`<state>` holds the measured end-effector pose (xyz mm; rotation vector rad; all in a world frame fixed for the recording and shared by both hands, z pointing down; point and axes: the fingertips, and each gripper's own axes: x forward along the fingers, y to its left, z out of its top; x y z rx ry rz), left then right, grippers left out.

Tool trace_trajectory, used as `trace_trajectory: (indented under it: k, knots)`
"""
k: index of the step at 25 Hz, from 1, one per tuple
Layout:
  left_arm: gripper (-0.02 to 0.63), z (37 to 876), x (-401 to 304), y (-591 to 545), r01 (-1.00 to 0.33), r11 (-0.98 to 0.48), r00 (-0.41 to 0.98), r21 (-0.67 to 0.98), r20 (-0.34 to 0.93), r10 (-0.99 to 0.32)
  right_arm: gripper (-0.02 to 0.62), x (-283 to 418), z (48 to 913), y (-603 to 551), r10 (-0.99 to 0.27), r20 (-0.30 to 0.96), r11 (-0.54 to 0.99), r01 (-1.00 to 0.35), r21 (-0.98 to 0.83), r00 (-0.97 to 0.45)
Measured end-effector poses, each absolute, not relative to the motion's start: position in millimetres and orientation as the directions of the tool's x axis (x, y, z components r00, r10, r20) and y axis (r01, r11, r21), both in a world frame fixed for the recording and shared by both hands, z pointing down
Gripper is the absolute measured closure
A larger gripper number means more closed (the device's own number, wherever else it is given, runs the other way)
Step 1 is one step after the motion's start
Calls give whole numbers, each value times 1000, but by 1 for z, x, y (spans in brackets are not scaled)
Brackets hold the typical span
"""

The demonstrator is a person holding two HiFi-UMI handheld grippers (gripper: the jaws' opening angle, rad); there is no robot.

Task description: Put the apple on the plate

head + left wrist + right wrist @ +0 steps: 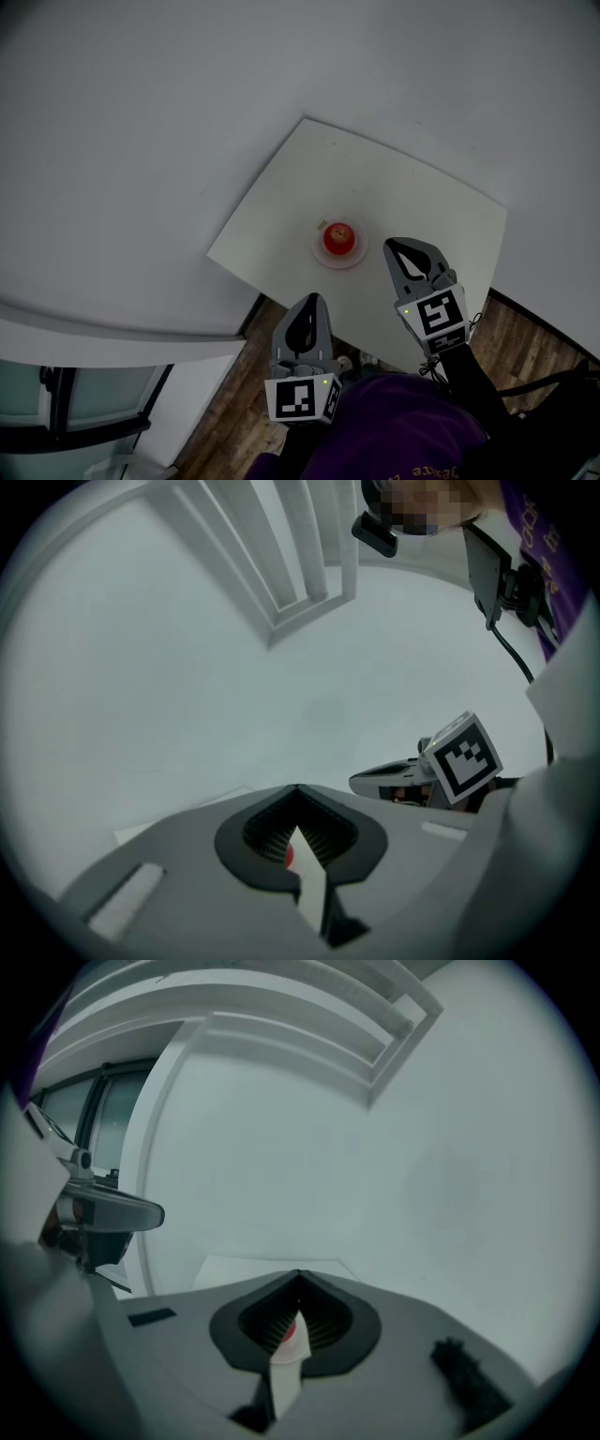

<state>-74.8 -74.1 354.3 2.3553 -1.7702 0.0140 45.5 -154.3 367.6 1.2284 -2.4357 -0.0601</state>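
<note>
Head view, looking steeply down. A pale grey wall point(187, 112) fills the upper and left frame. Wooden floor point(525, 347) shows along the lower right.

White table point(441, 216), centre to right of frame, one corner pointing lower left. No print on its surface.

Purple garment point(394, 431) at bottom centre. It carries a line of yellowish lettering at the very bottom edge, too small and cut off to read.

Left gripper point(312, 298), lower centre, sits off the table's near edge, over the floor. In its own view point(297, 787) the jaws meet at the tips with nothing between them. Its marker cube point(302, 398) bears a black-and-white square pattern, no letters.

Right gripper point(390, 244), right of centre, is over the table with its tip just beside the plate's right side. Whether it touches, I cannot tell. In its own view point(299, 1273) the jaws are likewise drawn together and empty. Its marker cube point(438, 314) has the same kind of pattern.

Plate point(339, 264), small, pale and round, lies near the table's left edge at frame centre.

Apple point(339, 237), red, sits on the plate's middle. No sticker can be made out on it. It shows as a red sliver through the window behind each gripper's jaws point(289, 857) point(292, 1330).
</note>
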Motion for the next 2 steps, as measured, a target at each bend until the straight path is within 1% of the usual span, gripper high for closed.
trace_trajectory:
  k: [2]
  knots:
    - [600, 355, -75, -74, -953, -263, 283, 152, 125, -951, 586, 45, 368, -155, -777, 339, 613, -760, 217, -530]
